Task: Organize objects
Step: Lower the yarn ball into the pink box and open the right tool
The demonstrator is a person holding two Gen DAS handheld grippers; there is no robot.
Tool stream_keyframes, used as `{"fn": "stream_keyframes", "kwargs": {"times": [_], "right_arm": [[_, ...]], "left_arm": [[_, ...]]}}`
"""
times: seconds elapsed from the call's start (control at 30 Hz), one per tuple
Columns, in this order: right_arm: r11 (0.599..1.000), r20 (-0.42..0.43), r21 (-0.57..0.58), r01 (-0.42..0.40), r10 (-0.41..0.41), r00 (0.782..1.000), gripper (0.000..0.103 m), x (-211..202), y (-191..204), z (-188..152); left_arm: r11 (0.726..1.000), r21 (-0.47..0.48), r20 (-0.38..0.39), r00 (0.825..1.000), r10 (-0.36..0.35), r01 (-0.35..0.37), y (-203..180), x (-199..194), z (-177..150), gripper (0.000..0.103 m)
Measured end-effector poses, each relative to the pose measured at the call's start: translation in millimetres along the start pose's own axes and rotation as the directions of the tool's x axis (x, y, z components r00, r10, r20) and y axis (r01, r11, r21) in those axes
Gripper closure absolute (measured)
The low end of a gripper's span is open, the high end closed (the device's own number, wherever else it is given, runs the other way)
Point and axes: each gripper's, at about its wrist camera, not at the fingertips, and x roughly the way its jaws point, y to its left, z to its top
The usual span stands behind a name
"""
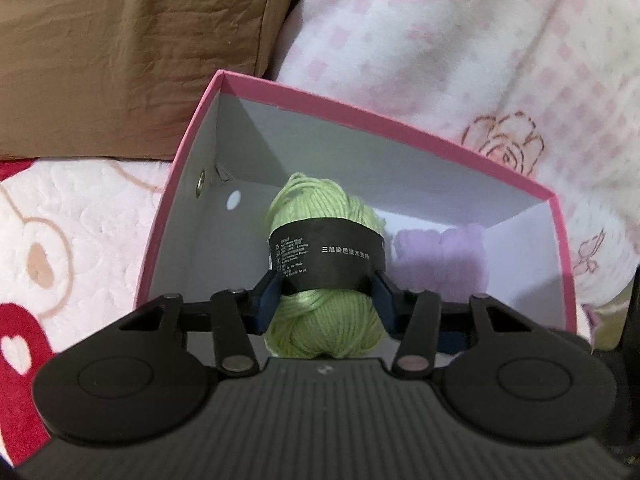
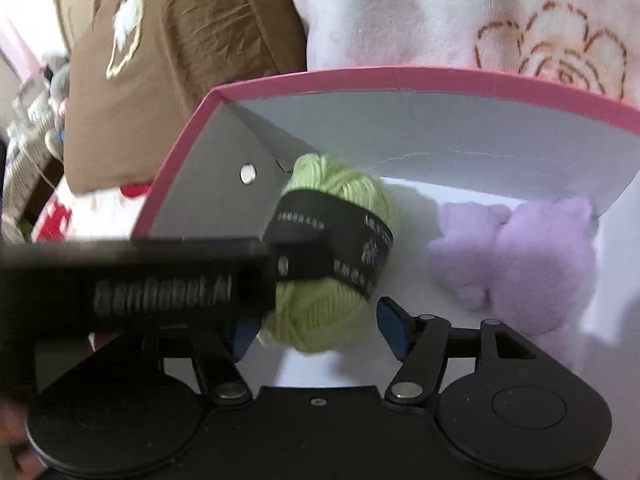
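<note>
left wrist view: left gripper clamps the green yarn by its black band, low inside the pink box.
right wrist view: right gripper stands around the same yarn; its right pad is apart from the wool, its left pad partly hidden by the other tool, so no grip shows.
yarn's place: over the white box floor, near the left wall; a purple plush toy lies to its right.
step, as judged: setting the yarn down in the box.
doing it well: lower until the wool rests on the floor, clear of the toy, then part the pads.
pose: both tools tilt steeply down into the box, side by side.
surroundings: pink floral blanket and brown pillow behind the box.
</note>
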Motion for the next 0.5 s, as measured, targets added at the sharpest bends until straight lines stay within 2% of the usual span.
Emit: {"fn": "stream_keyframes", "kwargs": {"times": [0.03, 0.07, 0.1, 0.23, 0.3, 0.37, 0.4, 0.5], "right_arm": [[1.0, 0.004, -0.01, 0.01, -0.01, 1.0, 0.042, 0, 0, -2], [1.0, 0.01, -0.023, 0.009, -0.008, 1.0, 0.056, -1, 1, -4], [0.999, 0.017, -0.033, -0.009, 0.009, 1.0, 0.06, -1, 1, -5], [0.999, 0.077, -0.013, 0.043, -0.042, 0.996, 0.064, -5, 1, -4], [0.997, 0.084, -0.021, 0.069, -0.067, 0.994, 0.065, -5, 5, -3], [0.995, 0.081, -0.055, 0.082, -0.077, 0.994, 0.065, -3, 13, -2], [0.994, 0.085, -0.062, 0.085, -0.08, 0.993, 0.065, -3, 15, -3], [0.999, 0.083, -0.029, 0.045, -0.043, 0.996, 0.061, -9, 4, -8]], "left_arm": [[1.0, 0.002, -0.003, 1.0, 0.005, -0.005, -1, 0, 1, 0.054], [1.0, 0.008, -0.005, 1.0, 0.013, -0.013, -4, -1, 1, 0.054], [1.0, 0.012, -0.005, 1.0, 0.015, -0.015, -6, -2, 2, 0.054], [0.999, 0.034, 0.014, 1.0, 0.003, -0.003, -13, -14, 7, 0.055], [0.997, 0.068, 0.013, 0.999, 0.031, -0.032, -19, -16, 6, 0.056], [0.99, 0.105, 0.0, 0.995, 0.096, -0.096, -21, -11, 6, 0.071], [0.987, 0.116, -0.002, 0.993, 0.115, -0.114, -21, -9, 5, 0.071], [0.99, 0.091, 0.01, 0.994, 0.108, -0.108, -14, -10, 4, 0.073]]}}
